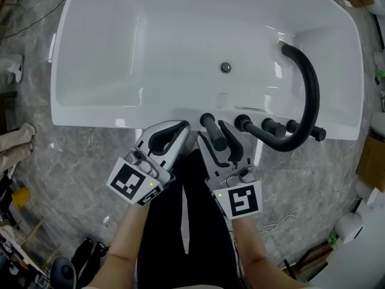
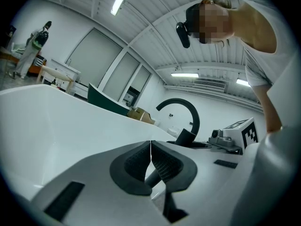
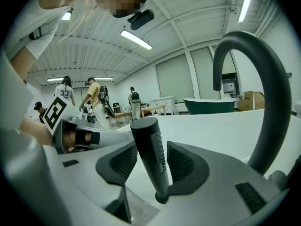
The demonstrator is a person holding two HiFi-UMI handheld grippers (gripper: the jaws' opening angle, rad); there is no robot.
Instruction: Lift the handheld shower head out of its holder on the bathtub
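I am holding my right gripper (image 3: pixel 153 160) with its jaws spread apart around the handheld shower head (image 3: pixel 149 149). The black, stick-shaped shower head is standing upright between the two ribbed pads (image 3: pixel 181 163), and a slim gap is showing on each side of it, so the pads are not squeezing it. Its lower end is sitting in its holder (image 3: pixel 161 199), a dark round socket in the near rim of the bathtub (image 1: pixel 108 110), roughly at the middle of that rim.

I am holding my left gripper (image 2: pixel 150 160) just beside the right one, on its left, over the same near rim. Its jaws are pressed together, tip against tip, and are gripping nothing.

To the right of the shower head, three black knobs (image 1: pixel 242 123) are lining up along the near rim. A thick black faucet spout (image 1: pixel 311 89) is rising from the rim by these knobs and arching over the basin near the tub's right end. A round metal drain (image 1: pixel 225 67) is lying in the white basin floor, beyond the shower head. The tub is resting on a grey marbled floor (image 1: pixel 78 155). In the right gripper view, several people (image 3: pixel 96 98) are standing well behind the tub, near a dark green bathtub (image 3: pixel 211 105).
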